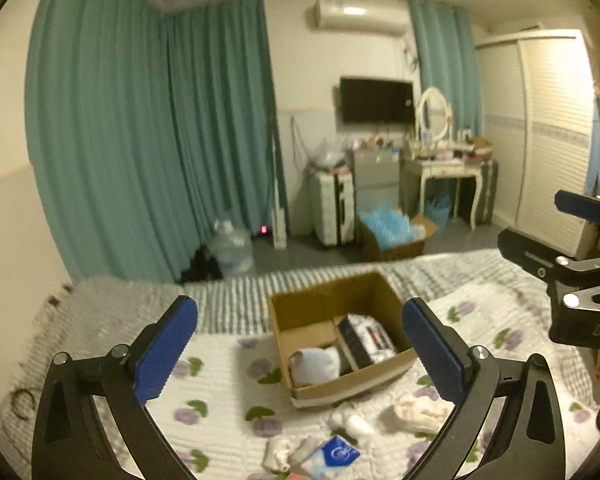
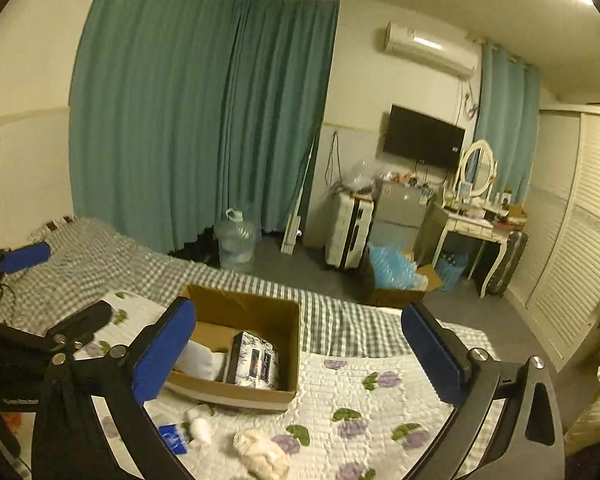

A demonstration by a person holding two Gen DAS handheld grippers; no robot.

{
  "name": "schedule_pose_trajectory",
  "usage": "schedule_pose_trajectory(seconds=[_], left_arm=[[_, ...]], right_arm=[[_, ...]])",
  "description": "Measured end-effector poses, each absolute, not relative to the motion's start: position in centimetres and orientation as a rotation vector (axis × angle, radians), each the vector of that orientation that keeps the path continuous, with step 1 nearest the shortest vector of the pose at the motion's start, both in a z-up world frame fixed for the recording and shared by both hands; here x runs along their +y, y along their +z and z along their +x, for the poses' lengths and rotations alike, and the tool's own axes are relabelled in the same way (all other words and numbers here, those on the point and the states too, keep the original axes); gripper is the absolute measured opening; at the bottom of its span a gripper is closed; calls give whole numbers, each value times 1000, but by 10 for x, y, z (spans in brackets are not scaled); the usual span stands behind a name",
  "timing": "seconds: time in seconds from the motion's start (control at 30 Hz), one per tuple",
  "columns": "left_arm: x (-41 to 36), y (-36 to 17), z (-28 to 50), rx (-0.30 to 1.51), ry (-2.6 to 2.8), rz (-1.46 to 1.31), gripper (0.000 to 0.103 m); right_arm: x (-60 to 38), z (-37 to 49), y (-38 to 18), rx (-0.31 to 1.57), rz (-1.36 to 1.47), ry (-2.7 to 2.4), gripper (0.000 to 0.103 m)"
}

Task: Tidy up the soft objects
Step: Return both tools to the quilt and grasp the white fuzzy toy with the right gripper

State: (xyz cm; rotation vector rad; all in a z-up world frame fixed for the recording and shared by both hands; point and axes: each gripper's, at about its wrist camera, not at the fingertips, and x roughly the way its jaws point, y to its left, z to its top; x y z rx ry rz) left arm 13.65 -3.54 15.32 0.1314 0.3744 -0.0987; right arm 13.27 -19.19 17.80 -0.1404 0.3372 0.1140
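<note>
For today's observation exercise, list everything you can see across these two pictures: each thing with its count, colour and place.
Cardboard box: one, brown, open on the bed.
Patterned pack: one, black and white, inside the box.
Pale bundle: one, bluish white, inside the box.
Cream cloth: one, crumpled, on the quilt before the box.
Blue packet: one, near edge of quilt.
Floral quilt: one, white with purple flowers.
Curtains: teal, back wall.
Television: one, black, wall.
Left gripper: open, empty.
Right gripper: open, empty.

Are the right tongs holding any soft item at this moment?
No: the right tongs stand wide open with nothing between the blue pads, and the cream cloth lies loose on the bedspread.
</note>
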Motion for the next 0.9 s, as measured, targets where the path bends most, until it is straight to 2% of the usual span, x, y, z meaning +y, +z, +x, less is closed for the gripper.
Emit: schedule_pose_trajectory(seconds=[0.23, 0.43, 0.67, 0.9], left_arm=[[-20, 188, 65, 330, -79, 147, 103], [-8, 159, 36, 335, -70, 157, 103], [6, 76, 50, 501, -70, 101, 103], [15, 11, 59, 564, -31, 64, 103]], right_arm=[[-196, 44, 219, 309, -159, 94, 103], [-197, -5, 204, 328, -168, 101, 103], [-192, -2, 127, 437, -165, 133, 103], [-178, 37, 22, 599, -174, 182, 103]])
